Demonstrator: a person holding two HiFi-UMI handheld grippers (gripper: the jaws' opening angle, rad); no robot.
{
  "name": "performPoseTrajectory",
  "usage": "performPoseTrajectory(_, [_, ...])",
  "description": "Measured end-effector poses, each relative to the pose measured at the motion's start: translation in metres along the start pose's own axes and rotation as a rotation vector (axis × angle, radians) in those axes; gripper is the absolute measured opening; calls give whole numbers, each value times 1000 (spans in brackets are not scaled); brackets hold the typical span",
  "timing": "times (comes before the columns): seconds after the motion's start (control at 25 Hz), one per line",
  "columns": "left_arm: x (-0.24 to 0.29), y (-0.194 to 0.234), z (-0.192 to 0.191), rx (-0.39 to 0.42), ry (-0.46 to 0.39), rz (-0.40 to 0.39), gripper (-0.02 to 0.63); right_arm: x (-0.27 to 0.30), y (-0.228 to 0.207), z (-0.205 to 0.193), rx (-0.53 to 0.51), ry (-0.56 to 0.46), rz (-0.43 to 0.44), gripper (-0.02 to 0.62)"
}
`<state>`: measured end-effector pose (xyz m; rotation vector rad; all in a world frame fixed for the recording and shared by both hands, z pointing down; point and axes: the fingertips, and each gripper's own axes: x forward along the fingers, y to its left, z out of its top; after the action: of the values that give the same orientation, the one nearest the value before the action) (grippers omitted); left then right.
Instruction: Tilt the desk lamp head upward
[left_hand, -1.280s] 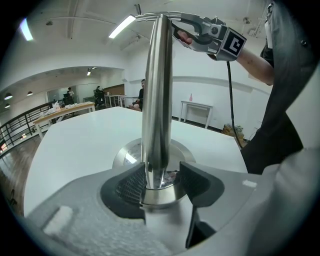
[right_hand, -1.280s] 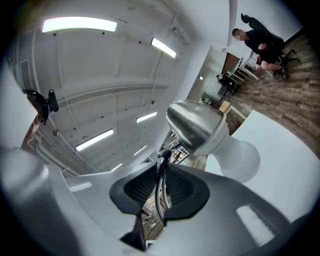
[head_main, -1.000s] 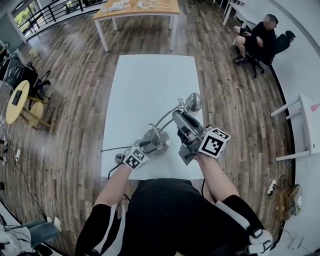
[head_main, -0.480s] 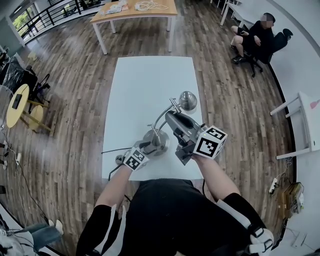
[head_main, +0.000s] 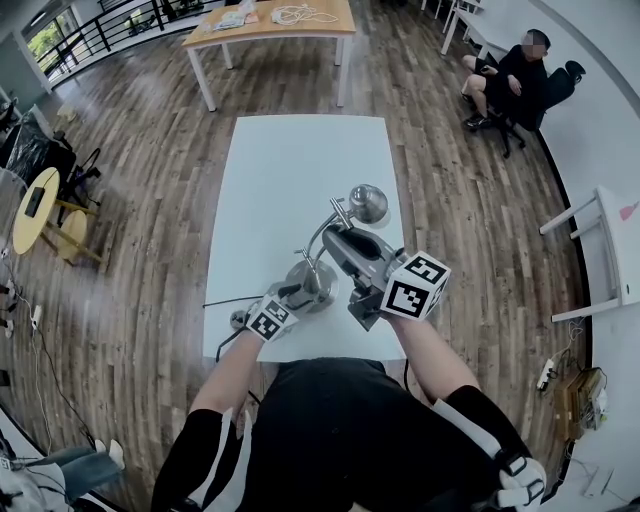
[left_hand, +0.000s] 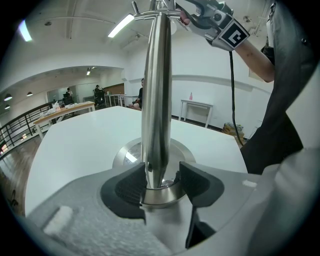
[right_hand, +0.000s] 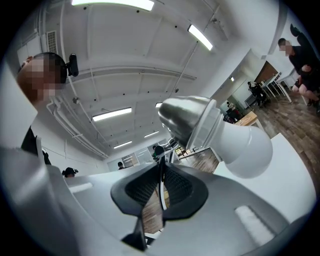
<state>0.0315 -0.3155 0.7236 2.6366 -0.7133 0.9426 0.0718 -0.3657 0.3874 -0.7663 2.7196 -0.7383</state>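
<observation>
White matte desk (head_main: 290, 170), lamp (head_main: 318, 262) at near end. Left tool (left_hand: 161, 181) clamps polished steel stem (left_hand: 157, 100) above round base (left_hand: 125, 151). Right tool (right_hand: 161, 188), jaws just closing, pinches thin rod (right_hand: 160, 172), mostly hidden, under chrome lamp head (right_hand: 186, 119).

top (head_main: 340, 430): black | tongs (right_hand: 161, 184): grey, black ribbed pads (right_hand: 142, 187) (checker-marked cubes (head_main: 413, 285))

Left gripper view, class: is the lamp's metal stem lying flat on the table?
No, the stem stands upright from its round base, between the fingers.
</observation>
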Motion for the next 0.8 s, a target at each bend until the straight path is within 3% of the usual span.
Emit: performPoseTrajectory(0.8, [-1, 1, 2, -5, -4, -3, 218, 19, 29, -9, -172, 62, 68, 35])
